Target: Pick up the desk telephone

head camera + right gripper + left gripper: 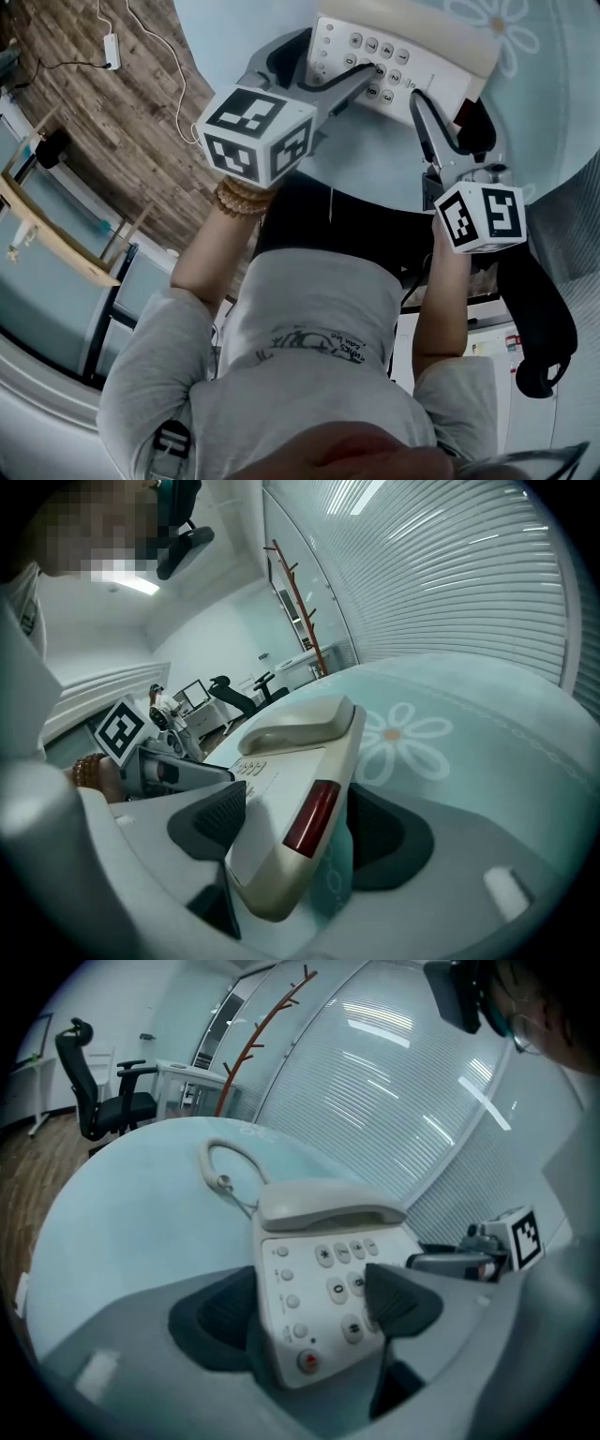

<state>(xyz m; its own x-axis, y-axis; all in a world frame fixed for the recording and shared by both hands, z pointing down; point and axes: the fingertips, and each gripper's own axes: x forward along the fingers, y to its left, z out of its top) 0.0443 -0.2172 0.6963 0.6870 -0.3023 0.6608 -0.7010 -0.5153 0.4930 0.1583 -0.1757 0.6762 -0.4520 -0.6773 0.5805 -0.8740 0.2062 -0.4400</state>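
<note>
A cream and white plastic desk telephone (422, 70) (319, 1279) (281, 789) lies flat on the pale teal round tabletop (375, 169) (141, 1222) (469, 761), beside a white daisy print (403, 733). Its keypad end points toward the person. The cream handset (328, 1208) (295, 724) rests across the far end, at right angles to that line, and a pale cord (225, 1152) loops away beyond it.

The keys "*", "0" and "#" can be read. The other print is too small to read. A red round key (307, 1361) sits at the near corner and a dark red strip (311, 817) on the right side wall.

The left hand-held gripper (339, 54) (309, 1307) is spread wide across the near left corner, one pad over the keypad. The right hand-held gripper (448, 108) (298, 827) is also released and straddles the right edge. Tabletop shows between its outer pad and the phone.
</note>
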